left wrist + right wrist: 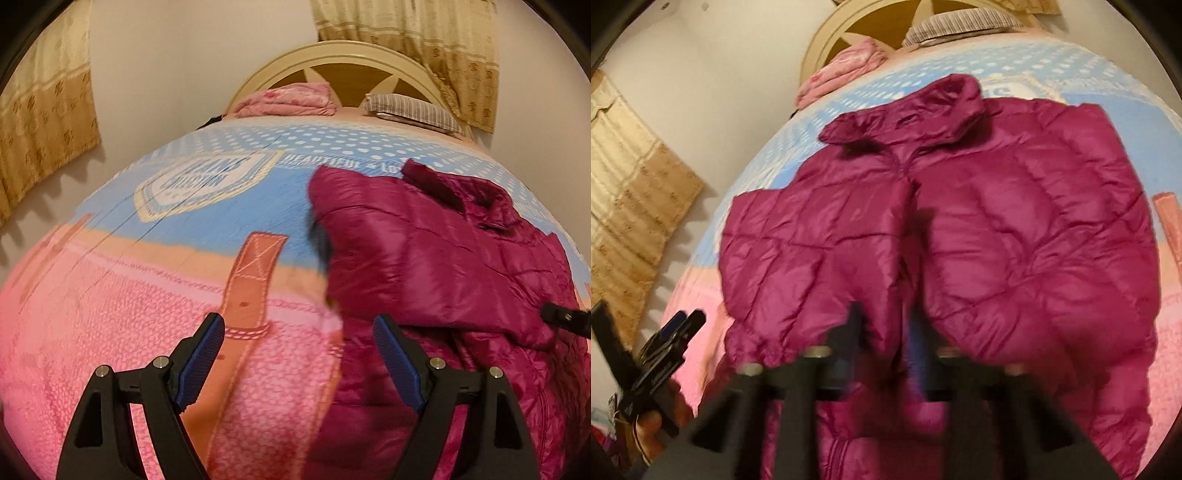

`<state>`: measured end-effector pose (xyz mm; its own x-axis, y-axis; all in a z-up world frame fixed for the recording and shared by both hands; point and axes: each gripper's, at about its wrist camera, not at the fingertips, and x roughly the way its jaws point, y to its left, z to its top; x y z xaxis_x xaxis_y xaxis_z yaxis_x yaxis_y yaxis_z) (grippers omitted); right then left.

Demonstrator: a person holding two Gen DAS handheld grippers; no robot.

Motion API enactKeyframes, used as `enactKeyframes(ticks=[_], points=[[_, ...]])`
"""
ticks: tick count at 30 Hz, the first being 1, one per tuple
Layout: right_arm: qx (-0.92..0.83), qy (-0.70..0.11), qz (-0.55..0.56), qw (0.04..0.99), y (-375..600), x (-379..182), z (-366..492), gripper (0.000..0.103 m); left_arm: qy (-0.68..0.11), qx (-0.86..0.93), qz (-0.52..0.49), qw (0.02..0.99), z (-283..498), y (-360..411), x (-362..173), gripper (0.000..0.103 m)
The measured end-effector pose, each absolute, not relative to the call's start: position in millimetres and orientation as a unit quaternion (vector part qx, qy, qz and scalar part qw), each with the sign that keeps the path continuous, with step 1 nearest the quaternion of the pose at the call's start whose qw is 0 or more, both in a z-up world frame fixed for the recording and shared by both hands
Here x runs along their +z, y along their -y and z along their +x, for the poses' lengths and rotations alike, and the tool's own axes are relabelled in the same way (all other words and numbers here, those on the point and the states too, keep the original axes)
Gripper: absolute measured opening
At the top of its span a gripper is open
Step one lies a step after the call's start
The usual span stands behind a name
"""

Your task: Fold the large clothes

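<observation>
A magenta quilted puffer jacket (443, 266) lies on the bed, collar toward the headboard, both sleeves folded in over its front (942, 229). My left gripper (299, 339) is open and empty, above the bedspread at the jacket's left edge; it also shows at the lower left of the right wrist view (676, 328). My right gripper (882, 325) is blurred, low over the jacket's middle between the two sleeves. Its fingers stand a narrow gap apart; I cannot tell whether they grip fabric. Its tip shows at the right edge of the left wrist view (565, 317).
The bed has a pink and blue printed bedspread (147, 295). A folded pink blanket (291, 98) and a striped pillow (413, 110) lie by the cream headboard (332, 59). Beige curtains (40, 110) hang on the wall at left and behind the bed.
</observation>
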<state>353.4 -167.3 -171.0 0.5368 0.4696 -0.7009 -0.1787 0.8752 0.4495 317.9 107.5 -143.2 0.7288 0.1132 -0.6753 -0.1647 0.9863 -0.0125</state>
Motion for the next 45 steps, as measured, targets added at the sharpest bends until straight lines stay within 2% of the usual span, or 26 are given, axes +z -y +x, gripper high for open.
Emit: enactKeyframes(ticks=[3, 9, 17, 20, 22, 26, 28, 30, 35, 40, 45], points=[[0.189, -0.427, 0.151, 0.871, 169.3, -160.1, 336.2, 0.015, -0.369, 0.075, -0.049, 0.925, 319.3, -113.5, -147.7, 0.083], [0.188, -0.4, 0.158, 0.883, 189.7, -136.8, 293.9, 0.014, -0.378, 0.078, -0.044, 0.922, 319.2, -109.9, -155.0, 0.083], [0.146, -0.441, 0.147, 0.873, 196.6, -177.2, 289.3, 0.015, -0.37, 0.096, -0.021, 0.924, 332.7, -105.5, -132.8, 0.083], [0.138, -0.438, 0.134, 0.878, 197.1, -175.8, 285.5, 0.025, -0.367, 0.093, -0.012, 0.925, 338.9, -99.1, -121.2, 0.083], [0.118, -0.436, 0.129, 0.883, 201.7, -168.2, 281.3, 0.042, -0.36, 0.084, -0.007, 0.929, 344.1, -93.7, -109.7, 0.083], [0.055, -0.383, 0.112, 0.915, 215.6, -131.6, 264.0, 0.043, -0.336, 0.07, -0.006, 0.939, 360.2, -76.3, -85.8, 0.083], [0.054, -0.355, 0.117, 0.926, 215.8, -113.8, 264.1, 0.051, -0.329, 0.058, -0.013, 0.943, 367.7, -64.3, -79.5, 0.083], [0.078, -0.343, 0.117, 0.929, 207.3, -104.1, 273.5, 0.054, -0.324, 0.033, -0.013, 0.945, 378.3, -42.8, -77.1, 0.083], [0.132, -0.345, 0.097, 0.924, 173.2, -115.1, 313.8, 0.054, -0.326, 0.013, -0.006, 0.945, 409.4, -10.0, -99.0, 0.083], [0.121, -0.373, 0.089, 0.915, 166.5, -146.7, 336.2, 0.052, -0.405, 0.047, -0.029, 0.913, 449.3, -22.7, -160.8, 0.083], [0.11, -0.386, 0.074, 0.913, 170.6, -166.2, 341.1, 0.05, -0.43, 0.027, -0.068, 0.9, 454.3, -34.2, -187.0, 0.088]])
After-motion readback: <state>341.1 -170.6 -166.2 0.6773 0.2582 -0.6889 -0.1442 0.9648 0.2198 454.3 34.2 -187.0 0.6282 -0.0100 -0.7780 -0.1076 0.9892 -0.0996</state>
